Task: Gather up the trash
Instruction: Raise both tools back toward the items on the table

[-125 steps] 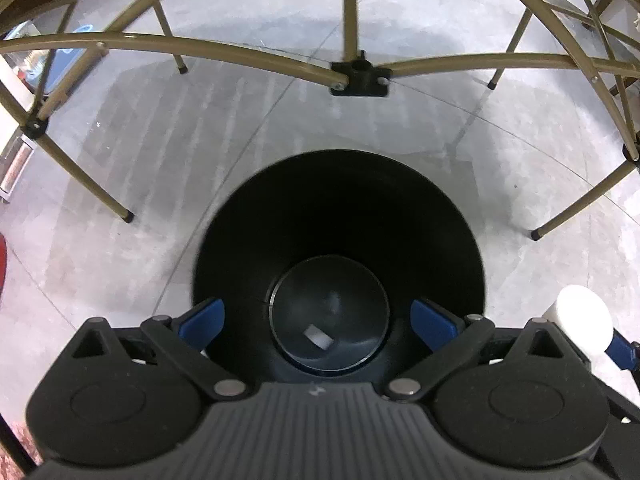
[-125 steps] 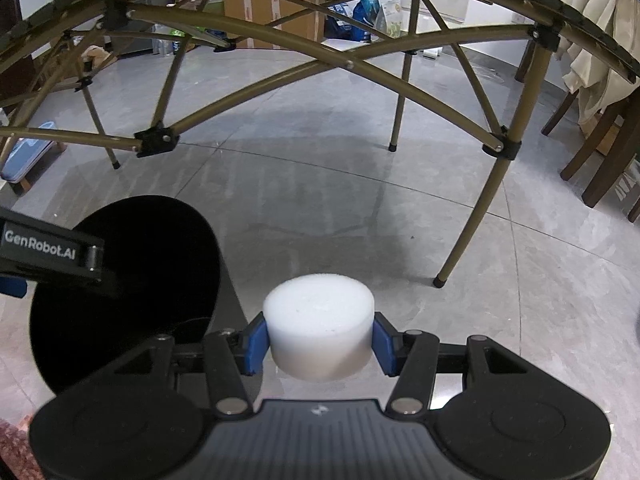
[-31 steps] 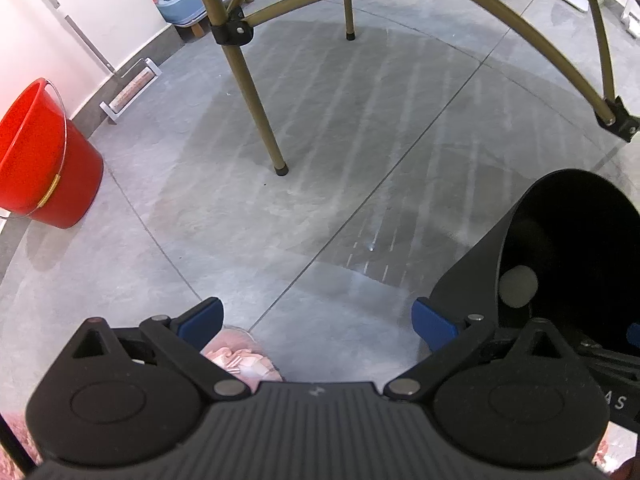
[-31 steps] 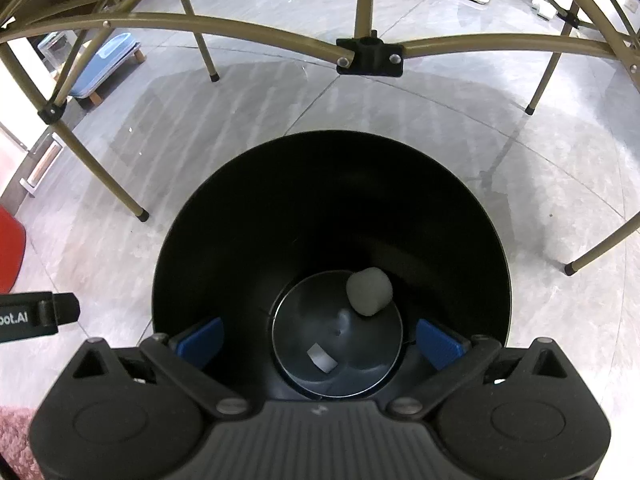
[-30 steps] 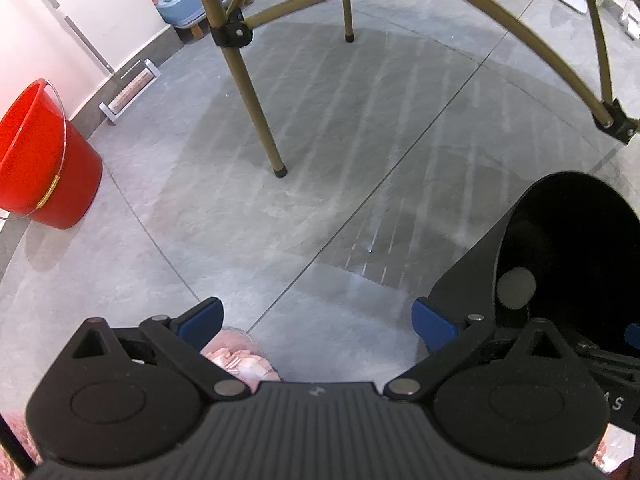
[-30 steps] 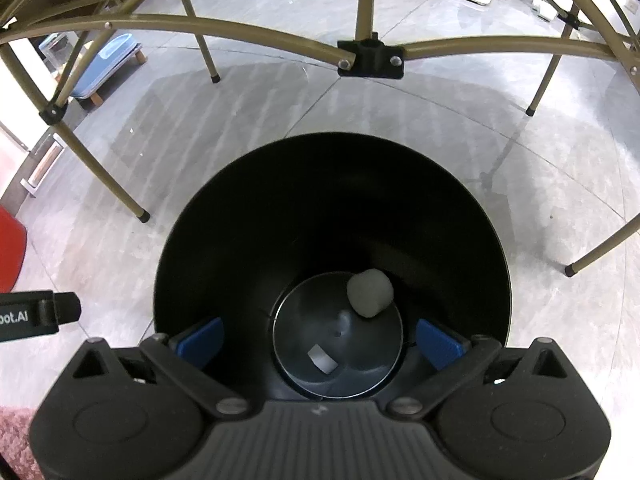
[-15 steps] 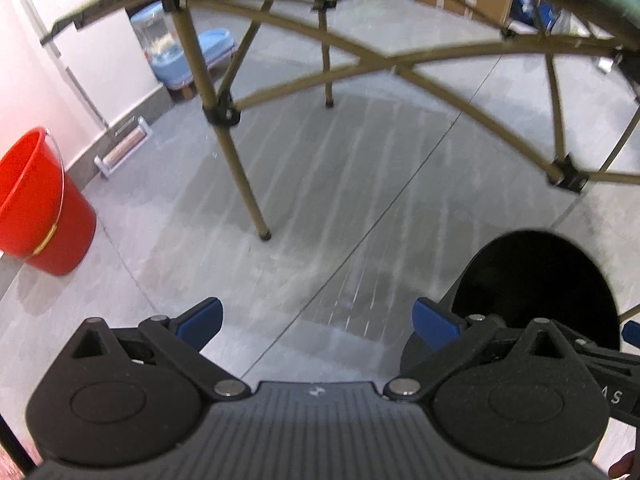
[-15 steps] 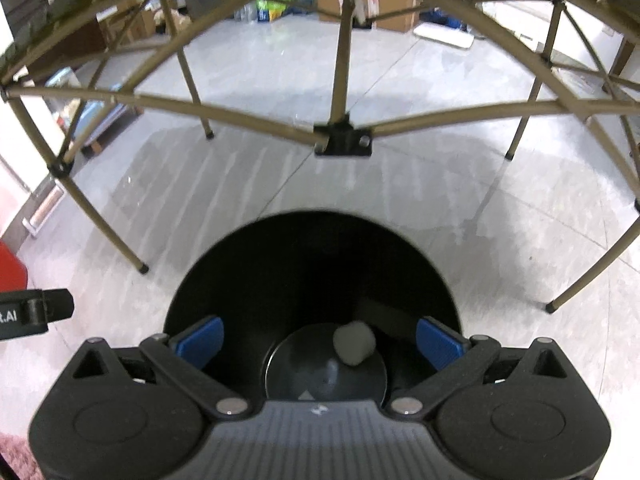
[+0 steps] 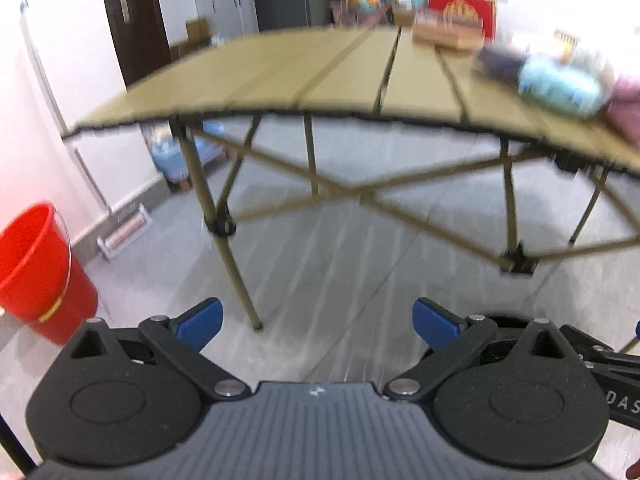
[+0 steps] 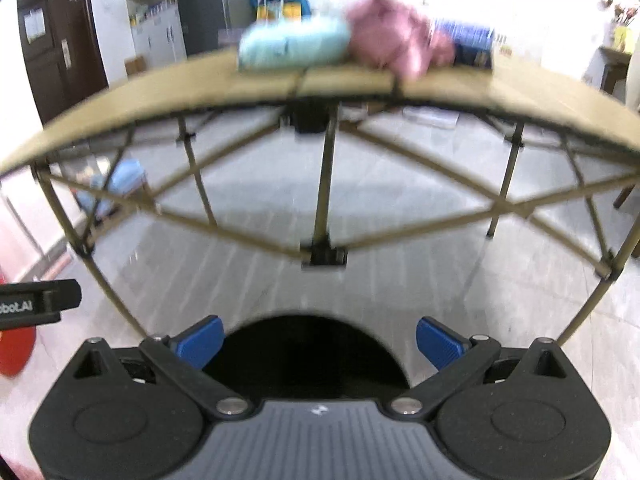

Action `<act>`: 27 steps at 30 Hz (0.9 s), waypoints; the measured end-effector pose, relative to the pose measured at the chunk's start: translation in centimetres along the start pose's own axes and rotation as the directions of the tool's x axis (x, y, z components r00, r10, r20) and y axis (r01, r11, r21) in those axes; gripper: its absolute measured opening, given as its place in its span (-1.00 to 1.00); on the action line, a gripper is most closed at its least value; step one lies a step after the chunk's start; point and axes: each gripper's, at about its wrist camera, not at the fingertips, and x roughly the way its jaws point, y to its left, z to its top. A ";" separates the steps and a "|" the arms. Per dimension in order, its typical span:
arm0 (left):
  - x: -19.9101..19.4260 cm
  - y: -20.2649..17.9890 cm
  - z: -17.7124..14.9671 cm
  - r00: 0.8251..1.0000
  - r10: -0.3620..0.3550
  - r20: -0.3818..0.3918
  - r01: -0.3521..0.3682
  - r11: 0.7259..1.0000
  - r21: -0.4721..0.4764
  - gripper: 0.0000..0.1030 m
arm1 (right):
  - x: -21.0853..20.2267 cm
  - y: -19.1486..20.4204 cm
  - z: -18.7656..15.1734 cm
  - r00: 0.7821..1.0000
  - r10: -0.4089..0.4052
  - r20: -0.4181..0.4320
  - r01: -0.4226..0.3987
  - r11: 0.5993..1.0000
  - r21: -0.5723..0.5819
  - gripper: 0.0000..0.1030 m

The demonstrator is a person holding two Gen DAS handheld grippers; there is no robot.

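Both views have lifted; bin (image 10: pixel 316 344) interior now hidden.

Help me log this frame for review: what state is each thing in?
Left gripper: open, empty.
Right gripper: open, empty, above the black bin.
Black bin: upright on the floor, contents not visible.
Red bucket: upright by the wall.
Folding table: standing, blurred items on top.

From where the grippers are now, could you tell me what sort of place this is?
Probably a lived-in home room: a folding camp table on grey tiles, a red bucket by the wall, cabinets behind.
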 end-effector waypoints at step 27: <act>-4.3 -5.4 10.0 0.956 -0.115 0.268 0.122 0.992 -0.010 1.00 | -5.3 -4.9 9.4 0.934 0.039 0.356 -0.063 0.996 0.058 1.00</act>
